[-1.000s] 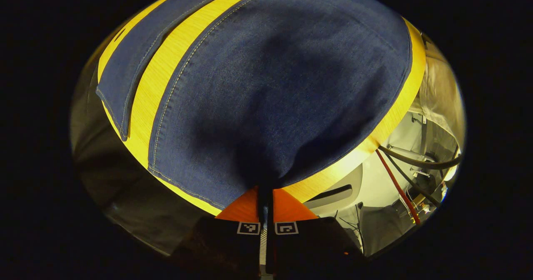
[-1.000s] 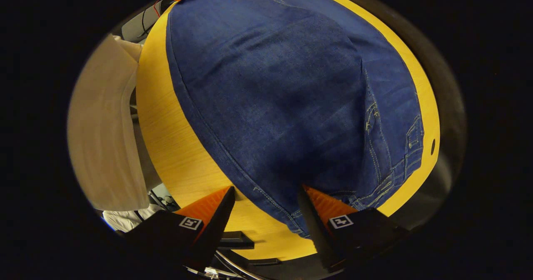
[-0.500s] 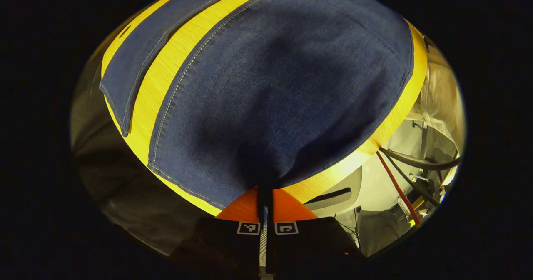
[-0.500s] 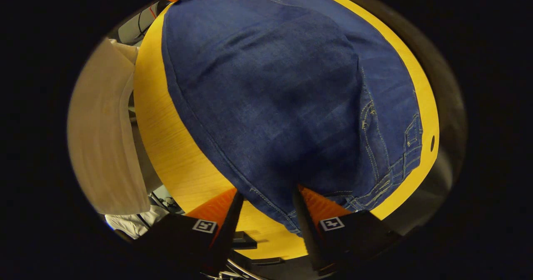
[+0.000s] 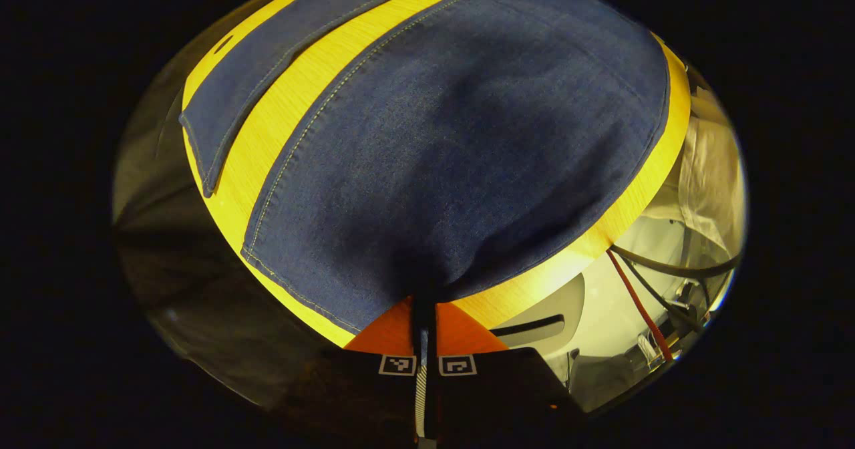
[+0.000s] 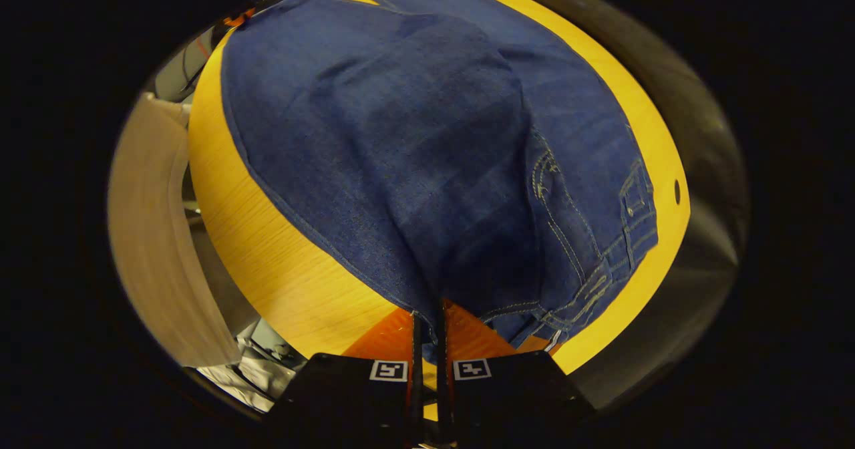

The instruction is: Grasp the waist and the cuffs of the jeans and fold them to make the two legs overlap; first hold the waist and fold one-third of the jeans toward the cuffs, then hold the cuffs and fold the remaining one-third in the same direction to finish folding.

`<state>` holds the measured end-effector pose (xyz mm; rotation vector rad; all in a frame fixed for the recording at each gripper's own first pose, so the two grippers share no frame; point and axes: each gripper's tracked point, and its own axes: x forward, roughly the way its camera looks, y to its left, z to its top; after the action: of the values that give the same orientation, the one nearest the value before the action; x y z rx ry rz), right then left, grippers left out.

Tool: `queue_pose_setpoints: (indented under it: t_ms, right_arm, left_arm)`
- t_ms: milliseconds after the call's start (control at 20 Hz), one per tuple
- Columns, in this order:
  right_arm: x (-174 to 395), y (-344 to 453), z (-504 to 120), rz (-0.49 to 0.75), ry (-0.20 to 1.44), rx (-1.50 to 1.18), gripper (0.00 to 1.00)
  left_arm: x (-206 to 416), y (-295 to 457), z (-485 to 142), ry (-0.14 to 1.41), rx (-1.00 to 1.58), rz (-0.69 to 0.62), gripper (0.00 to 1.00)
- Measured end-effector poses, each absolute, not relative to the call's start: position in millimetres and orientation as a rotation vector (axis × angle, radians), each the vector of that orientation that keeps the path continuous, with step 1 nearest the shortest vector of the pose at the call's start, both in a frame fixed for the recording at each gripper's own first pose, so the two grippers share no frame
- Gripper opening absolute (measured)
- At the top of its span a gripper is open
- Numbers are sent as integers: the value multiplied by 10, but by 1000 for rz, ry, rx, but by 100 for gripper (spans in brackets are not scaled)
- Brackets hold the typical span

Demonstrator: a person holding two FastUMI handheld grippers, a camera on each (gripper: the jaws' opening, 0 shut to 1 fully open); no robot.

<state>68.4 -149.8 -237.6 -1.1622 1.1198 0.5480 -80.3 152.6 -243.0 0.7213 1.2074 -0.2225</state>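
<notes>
1. Left gripper (image 5: 424, 315): orange fingers pinched together on the hem of the near leg, at the cuff end of the jeans (image 5: 461, 135). Denim bunches and darkens right at the tips, so it reads as a real grip on cloth.
2. Right gripper (image 6: 427, 319): fingers drawn in tight on the near edge of the jeans at the waist end; waistband stitching and belt loops (image 6: 634, 202) sit just to the side of the tips. A narrow slit shows between the fingers, with fabric pulled into it.
3. Jeans lie flat on the yellow wooden table (image 5: 267, 135), long axis running between the two grippers: cuffs at the left one, waist at the right one.
4. Far leg (image 5: 267, 81) lies beyond the held leg, a strip of bare table between them; legs apart, not overlapping.
5. Key relation: both grips are on the near long edge, and the far leg lies straight ahead of both, across the long axis. My read is that the near leg must travel that way, both ends together, to land on it.
6. Risk, as I judge it: uneven lift would skew the seams.
</notes>
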Motion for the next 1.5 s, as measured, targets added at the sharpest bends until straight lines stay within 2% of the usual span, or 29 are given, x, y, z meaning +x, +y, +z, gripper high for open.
queue_pose_setpoints:
  t_ms: [50, 100, 200, 350, 800, 1150, 1200, 1250, 1500]
  right_arm:
    - [685, -1502, -2353, 510, 1107, -1138, 11]
    - [677, -1503, -2333, 478, 1094, -1115, 5]
    - [687, -1517, -2322, 413, 1068, -1045, 2]
    - [693, -1524, -2302, 306, 1057, -910, 5]
    - [782, -1312, -1946, 20, 969, -629, 5]
    - [925, -890, -1189, -71, 840, -448, 5]
    - [974, -813, -1071, -78, 821, -411, 7]
    - [1011, -732, -949, -83, 802, -379, 5]
    - [1138, -657, -563, -83, 838, -331, 4]
  left_arm:
    - [-802, 1529, -2436, 1184, 702, -212, 0]
    - [-807, 1523, -2439, 1159, 681, -199, 0]
    - [-800, 1523, -2449, 1092, 635, -170, 0]
    - [-795, 1508, -2433, 1016, 547, -102, 0]
    - [-754, 1438, -2226, 939, 244, -87, 0]
    - [-796, 1324, -1635, 853, 17, -111, 0]
    - [-790, 1294, -1568, 846, -11, -129, 0]
    - [-778, 1275, -1504, 839, -32, -142, 0]
    - [-879, 1258, -1201, 909, -68, -199, 0]
